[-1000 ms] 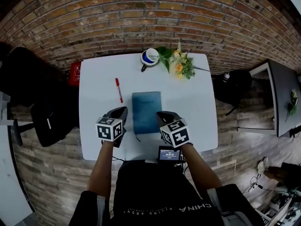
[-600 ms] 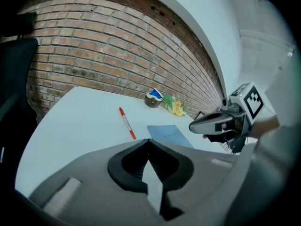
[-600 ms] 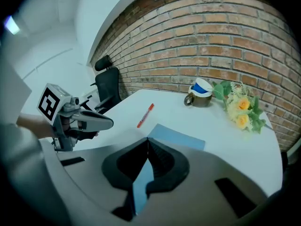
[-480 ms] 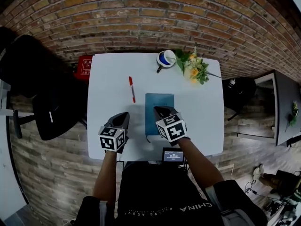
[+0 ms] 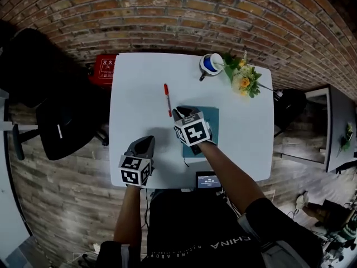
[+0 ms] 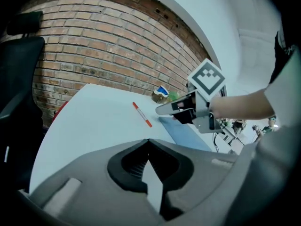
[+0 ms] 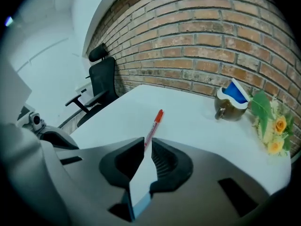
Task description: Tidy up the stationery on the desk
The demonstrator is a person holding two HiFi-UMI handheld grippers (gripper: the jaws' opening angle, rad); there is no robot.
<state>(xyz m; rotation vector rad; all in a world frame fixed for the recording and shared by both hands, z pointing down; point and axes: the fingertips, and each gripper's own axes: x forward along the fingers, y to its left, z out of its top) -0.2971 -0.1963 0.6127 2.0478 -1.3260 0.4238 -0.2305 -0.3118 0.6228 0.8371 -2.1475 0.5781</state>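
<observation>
One slim red pen and one flat blue notebook are lying flat. The left gripper is pressing its jaws together, while the right gripper's empty jaws have just been opening.

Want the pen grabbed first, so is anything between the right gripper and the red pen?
Nothing visible does. The red pen lies on the white table just ahead of the right gripper, whose jaws have just been opening, with nothing between them yet.
</observation>
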